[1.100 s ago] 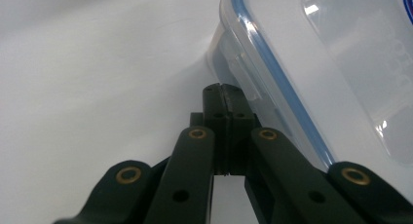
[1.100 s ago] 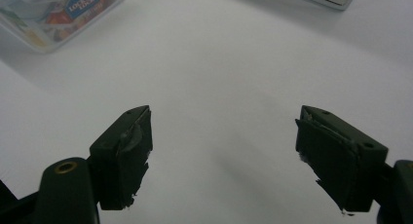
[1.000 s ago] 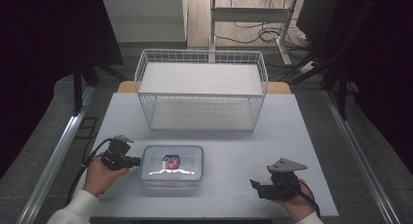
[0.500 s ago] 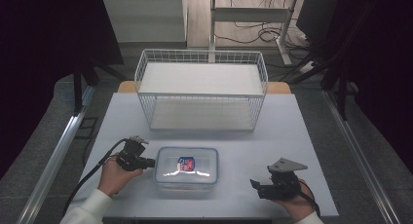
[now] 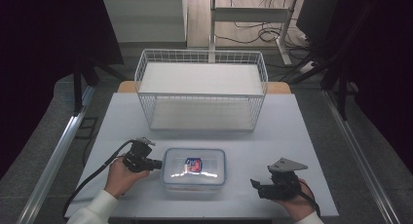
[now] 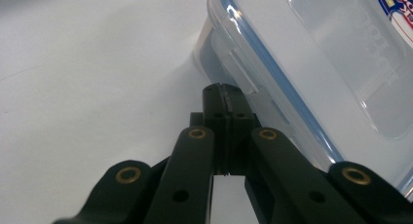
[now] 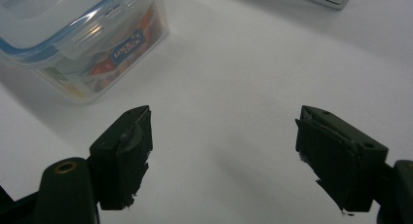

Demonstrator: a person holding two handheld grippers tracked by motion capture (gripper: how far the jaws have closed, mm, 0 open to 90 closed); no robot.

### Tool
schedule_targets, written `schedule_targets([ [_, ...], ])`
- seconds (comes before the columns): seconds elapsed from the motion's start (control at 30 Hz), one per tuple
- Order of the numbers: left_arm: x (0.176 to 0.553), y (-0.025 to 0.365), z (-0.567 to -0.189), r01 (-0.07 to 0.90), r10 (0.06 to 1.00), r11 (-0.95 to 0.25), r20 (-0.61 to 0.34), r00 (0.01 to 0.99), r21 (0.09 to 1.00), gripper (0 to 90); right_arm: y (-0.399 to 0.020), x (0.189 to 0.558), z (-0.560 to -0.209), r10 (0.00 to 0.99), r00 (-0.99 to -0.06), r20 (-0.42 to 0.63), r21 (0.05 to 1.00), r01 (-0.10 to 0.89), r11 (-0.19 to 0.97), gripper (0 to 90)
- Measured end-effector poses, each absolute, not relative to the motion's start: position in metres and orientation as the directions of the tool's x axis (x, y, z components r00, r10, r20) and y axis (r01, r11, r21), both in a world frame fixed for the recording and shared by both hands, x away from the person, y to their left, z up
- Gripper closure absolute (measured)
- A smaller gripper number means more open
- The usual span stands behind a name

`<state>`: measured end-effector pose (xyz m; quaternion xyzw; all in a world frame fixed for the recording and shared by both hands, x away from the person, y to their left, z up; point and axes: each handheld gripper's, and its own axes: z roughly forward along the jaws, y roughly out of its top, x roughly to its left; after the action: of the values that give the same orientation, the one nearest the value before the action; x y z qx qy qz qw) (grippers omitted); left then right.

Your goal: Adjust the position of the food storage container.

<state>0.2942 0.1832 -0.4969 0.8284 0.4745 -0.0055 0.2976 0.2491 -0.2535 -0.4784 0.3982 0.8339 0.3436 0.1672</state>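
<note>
One container (image 5: 194, 168) lies lengthwise left to right.

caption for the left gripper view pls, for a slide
Shut left claw pressed against the side of a clear lidded container with a blue seal, on a white table.

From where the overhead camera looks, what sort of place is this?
Probably a lab or recording studio, not a home: dark curtains hem in a bare white table, cables trail on the floor behind, and only a wire basket and plastic box are laid out.
</note>
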Motion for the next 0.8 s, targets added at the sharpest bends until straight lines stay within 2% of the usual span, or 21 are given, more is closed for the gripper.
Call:
schedule_targets([
  [0.17,0.293,0.188,-0.494,0.778,0.793,-0.362,-0.269,0.547,0.514,90.0,-0.254,0.248,-0.476,0.780,-0.626,-0.011,0.719,0.537,0.441,20.9],
  [0.27,0.286,0.198,-0.484,0.758,0.796,-0.316,-0.274,0.539,0.571,90.0,-0.255,0.248,-0.475,0.781,-0.624,-0.011,0.734,0.526,0.430,20.9],
  [0.47,0.273,0.203,-0.474,0.721,0.790,-0.291,-0.267,0.552,0.629,89.9,-0.254,0.248,-0.475,0.777,-0.630,-0.012,0.738,0.518,0.432,20.9],
  [0.5,0.270,0.206,-0.471,0.709,0.789,-0.278,-0.267,0.553,0.648,87.6,-0.253,0.248,-0.475,0.775,-0.631,-0.016,0.740,0.514,0.434,20.9],
  [0.57,0.266,0.209,-0.468,0.689,0.791,-0.252,-0.266,0.551,0.680,77.1,-0.253,0.247,-0.475,0.771,-0.637,-0.018,0.746,0.505,0.435,20.9],
  [0.6,0.261,0.212,-0.464,0.673,0.795,-0.213,-0.275,0.541,0.708,65.6,-0.252,0.247,-0.475,0.768,-0.640,-0.016,0.751,0.500,0.431,20.9],
  [0.67,0.259,0.215,-0.460,0.672,0.795,-0.175,-0.299,0.527,0.720,52.9,-0.251,0.248,-0.475,0.762,-0.648,-0.002,0.760,0.494,0.422,20.9],
  [0.7,0.259,0.215,-0.460,0.672,0.795,-0.175,-0.299,0.527,0.720,49.1,-0.251,0.248,-0.475,0.762,-0.648,-0.002,0.760,0.494,0.422,20.9],
  [0.73,0.258,0.216,-0.459,0.671,0.798,-0.152,-0.311,0.516,0.725,49.1,-0.250,0.248,-0.474,0.758,-0.652,0.008,0.765,0.492,0.415,20.9],
  [0.8,0.257,0.218,-0.457,0.678,0.810,-0.134,-0.314,0.495,0.723,35.5,-0.245,0.249,-0.475,0.741,-0.671,0.020,0.770,0.483,0.416,20.7],
])
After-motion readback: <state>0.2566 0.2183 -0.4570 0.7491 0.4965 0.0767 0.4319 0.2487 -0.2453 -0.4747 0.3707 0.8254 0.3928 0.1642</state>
